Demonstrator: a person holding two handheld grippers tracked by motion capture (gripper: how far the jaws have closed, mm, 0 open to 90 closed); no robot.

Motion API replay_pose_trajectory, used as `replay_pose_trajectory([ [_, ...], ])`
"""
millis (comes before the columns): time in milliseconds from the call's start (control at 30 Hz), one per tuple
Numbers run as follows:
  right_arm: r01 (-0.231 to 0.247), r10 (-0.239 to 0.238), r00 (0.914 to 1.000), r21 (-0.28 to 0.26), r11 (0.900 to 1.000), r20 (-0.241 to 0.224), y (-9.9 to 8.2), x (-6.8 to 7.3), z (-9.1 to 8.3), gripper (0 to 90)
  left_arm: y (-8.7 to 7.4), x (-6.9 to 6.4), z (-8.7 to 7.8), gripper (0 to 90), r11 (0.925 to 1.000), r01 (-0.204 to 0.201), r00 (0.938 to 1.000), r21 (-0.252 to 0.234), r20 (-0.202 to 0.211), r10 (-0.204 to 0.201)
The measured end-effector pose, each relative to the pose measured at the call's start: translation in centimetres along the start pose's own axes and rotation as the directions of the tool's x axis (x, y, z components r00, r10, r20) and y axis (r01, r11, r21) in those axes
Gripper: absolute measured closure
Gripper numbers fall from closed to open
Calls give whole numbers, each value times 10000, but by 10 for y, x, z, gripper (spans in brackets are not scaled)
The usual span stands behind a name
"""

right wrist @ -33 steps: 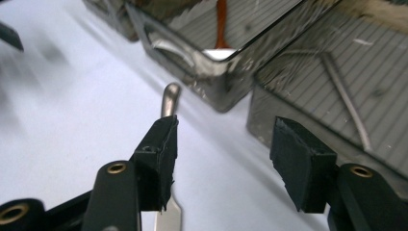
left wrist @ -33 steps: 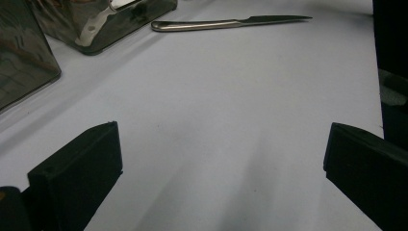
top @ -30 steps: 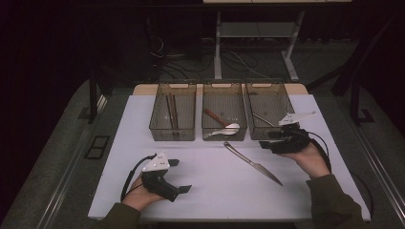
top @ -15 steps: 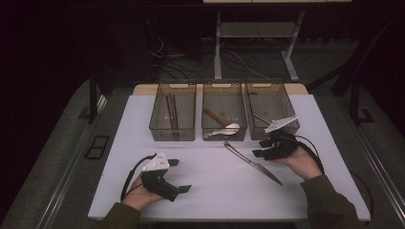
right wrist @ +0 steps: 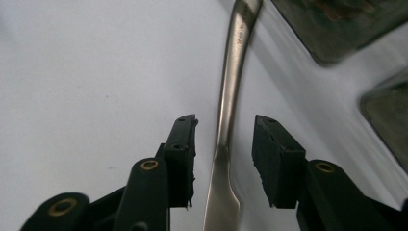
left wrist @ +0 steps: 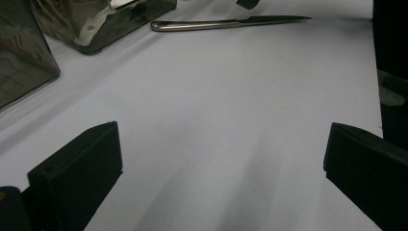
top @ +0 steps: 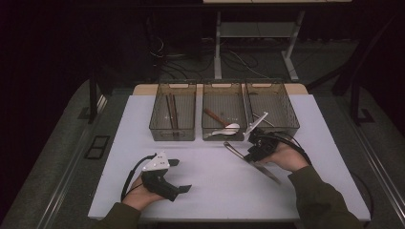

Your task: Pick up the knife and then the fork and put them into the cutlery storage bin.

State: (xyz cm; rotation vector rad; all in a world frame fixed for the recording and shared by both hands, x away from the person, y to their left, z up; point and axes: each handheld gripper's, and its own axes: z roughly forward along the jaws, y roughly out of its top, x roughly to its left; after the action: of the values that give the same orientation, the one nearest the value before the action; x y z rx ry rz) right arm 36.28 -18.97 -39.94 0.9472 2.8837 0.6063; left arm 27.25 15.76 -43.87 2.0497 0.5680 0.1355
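Observation:
A steel table knife (top: pixel 268 173) lies at a slant on the white table top (top: pixel 219 191), right of centre. My right gripper (top: pixel 249 156) is down over it where handle meets blade. In the right gripper view the knife (right wrist: pixel 235 67) runs between the two pads (right wrist: pixel 185 144) with a gap on each side. Its jaws have just been closing and do not touch the knife. My left gripper (top: pixel 180 175) rests at the front left, open wide and holding nothing. In the left gripper view, the knife (left wrist: pixel 226 23) lies far beyond my left gripper (left wrist: pixel 221 144).
Three clear bins stand in a row at the back of the table. The left bin (top: pixel 157 125) holds chopsticks, the middle bin (top: pixel 222 135) spoons, and the right bin (top: pixel 290 119) a piece of cutlery. A dark floor surrounds the table.
My right gripper has moved left and slightly down from in front of the right bin onto the knife, and its jaws have narrowed. The left gripper has stayed in place.

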Motion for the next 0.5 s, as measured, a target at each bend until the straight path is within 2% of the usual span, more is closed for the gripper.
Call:
replay_pose_trajectory([
  [200, 331, -343, 9993, 929, 9951, 120, 14, 1, 10, 668, 0, 0, 0, 0, 10000, 2, 10000, -17, 14, -2],
  [467, 546, -644, 9972, 2175, 9745, 381, 23, 3, 27, 717, 0, 0, 0, 0, 10000, 1, 10000, -26, 38, -1],
  [500, 543, -616, 9978, 2243, 9730, 257, 24, 3, 28, 730, 0, 0, 0, 0, 10000, 3, 10000, -27, 36, -3],
])
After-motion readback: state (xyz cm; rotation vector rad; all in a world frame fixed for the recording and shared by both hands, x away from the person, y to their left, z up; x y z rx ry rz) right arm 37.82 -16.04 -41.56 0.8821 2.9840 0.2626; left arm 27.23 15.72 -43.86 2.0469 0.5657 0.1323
